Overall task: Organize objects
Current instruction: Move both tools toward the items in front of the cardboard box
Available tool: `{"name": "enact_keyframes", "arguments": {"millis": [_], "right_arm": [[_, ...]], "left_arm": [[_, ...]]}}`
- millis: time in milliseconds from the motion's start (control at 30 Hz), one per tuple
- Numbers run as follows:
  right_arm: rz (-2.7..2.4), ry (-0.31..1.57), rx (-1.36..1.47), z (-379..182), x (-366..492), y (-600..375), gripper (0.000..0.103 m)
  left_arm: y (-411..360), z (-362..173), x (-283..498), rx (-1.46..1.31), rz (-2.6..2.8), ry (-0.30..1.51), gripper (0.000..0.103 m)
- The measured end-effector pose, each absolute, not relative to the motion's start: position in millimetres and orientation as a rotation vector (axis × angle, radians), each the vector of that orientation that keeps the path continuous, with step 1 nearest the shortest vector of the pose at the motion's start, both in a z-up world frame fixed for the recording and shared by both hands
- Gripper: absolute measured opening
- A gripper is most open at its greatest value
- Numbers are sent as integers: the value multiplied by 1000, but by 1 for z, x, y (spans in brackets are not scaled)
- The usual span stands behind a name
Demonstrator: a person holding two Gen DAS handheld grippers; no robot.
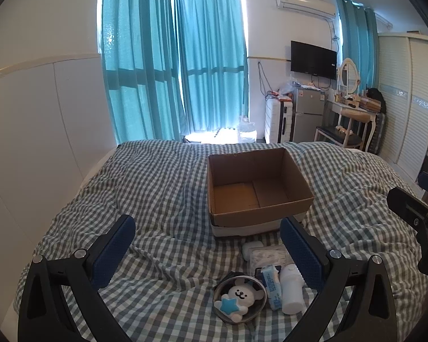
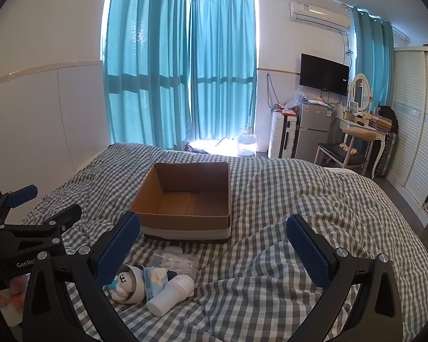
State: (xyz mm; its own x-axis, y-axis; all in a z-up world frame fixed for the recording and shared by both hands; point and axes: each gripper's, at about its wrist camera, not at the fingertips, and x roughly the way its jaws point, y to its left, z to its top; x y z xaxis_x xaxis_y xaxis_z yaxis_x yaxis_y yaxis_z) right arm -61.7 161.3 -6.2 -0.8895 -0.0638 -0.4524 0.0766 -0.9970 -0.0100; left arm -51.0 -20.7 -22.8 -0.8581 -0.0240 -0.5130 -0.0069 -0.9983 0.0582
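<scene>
An open, empty cardboard box sits on the checked bed cover; it also shows in the right wrist view. In front of it lies a small pile: a round tin with a white bear toy, a blue tissue pack, a white cylinder bottle, a clear plastic box and a small white case. My left gripper is open above the pile. My right gripper is open, right of the pile.
The checked bed cover is rumpled, with a raised fold to the right. A white wall panel runs along the left. Beyond the bed are teal curtains, a small fridge, a chair and a wardrobe.
</scene>
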Motion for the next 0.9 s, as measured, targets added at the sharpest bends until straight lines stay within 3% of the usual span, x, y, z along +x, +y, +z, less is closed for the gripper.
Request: {"name": "enact_keyframes", "arguments": {"millis": [367,900], "right_arm": [[-2948,63,775,-22,-67,156,103],[-2828,111,1040,-93,-113,136,103]], "left_arm": [[-17,-51,-60,979,-2965,-102,103],[-31,-117,-89,1247,-2896,-49,103]]}}
